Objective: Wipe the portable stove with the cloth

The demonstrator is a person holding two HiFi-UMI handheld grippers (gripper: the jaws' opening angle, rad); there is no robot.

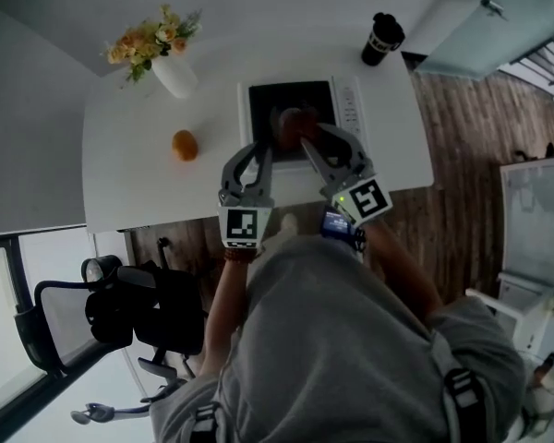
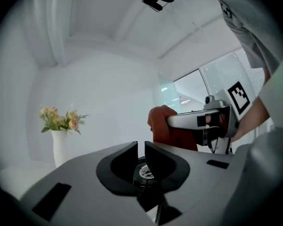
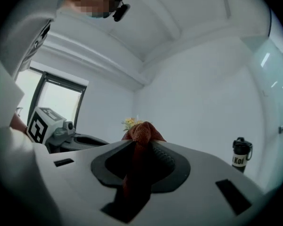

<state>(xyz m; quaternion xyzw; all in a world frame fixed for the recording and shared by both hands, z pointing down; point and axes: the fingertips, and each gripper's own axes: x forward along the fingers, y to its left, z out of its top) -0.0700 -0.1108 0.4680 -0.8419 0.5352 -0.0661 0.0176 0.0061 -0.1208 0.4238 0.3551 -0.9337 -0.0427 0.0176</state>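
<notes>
My right gripper (image 3: pixel 141 147) has its jaws clamped on the bunched red cloth (image 3: pixel 142 132), held over the portable stove (image 1: pixel 268 100) on the white surface (image 1: pixel 148 183). My left gripper (image 2: pixel 141 147) is empty, its jaws nearly together with a thin gap. Cloth in hand, then, but the wiping itself looks still to do.

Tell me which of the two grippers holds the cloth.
The right gripper: its jaws are shut on the red-brown cloth, which hangs down between them. The left gripper holds nothing; only a narrow empty gap shows between its jaws.
</notes>
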